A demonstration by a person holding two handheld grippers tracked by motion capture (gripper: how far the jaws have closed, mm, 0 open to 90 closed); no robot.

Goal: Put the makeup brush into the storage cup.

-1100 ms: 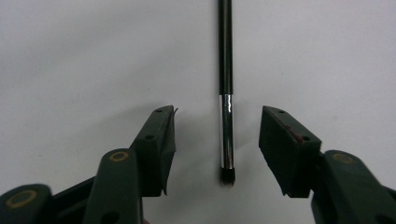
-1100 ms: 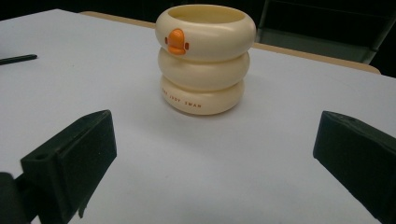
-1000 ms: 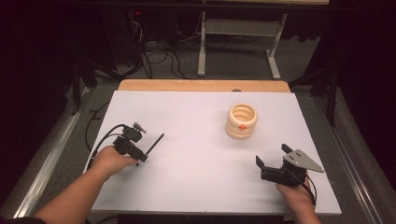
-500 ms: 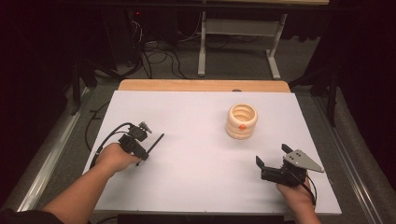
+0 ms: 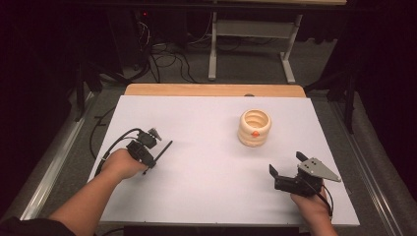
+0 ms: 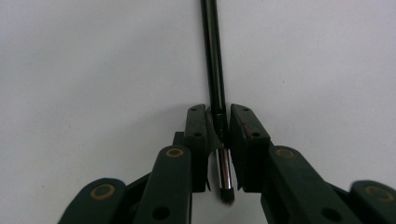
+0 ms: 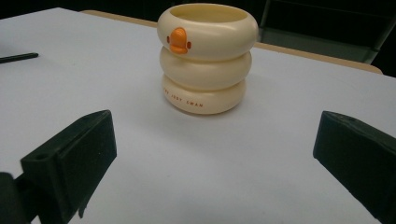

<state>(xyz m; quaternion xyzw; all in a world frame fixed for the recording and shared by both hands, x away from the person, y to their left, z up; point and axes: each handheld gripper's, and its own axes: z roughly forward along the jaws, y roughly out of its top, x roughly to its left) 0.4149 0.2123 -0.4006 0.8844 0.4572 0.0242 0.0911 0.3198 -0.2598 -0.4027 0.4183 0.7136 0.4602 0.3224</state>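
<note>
The left hand-held gripper [image 6: 218, 122] is closed on a thin black stick [image 6: 213, 56], maybe a brush. The right hand-held gripper [image 7: 219, 154] is wide open, facing the cream duck cup [image 7: 205, 58] on the bench [image 5: 206, 172].

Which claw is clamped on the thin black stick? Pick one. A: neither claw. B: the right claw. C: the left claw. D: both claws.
C: the left claw is shut on the black stick, while the right claw stands wide open facing the cream duck cup.

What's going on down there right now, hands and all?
Left gripper shut on thin black stick. Right gripper open, facing cream duck cup. White table between them bare.
</note>
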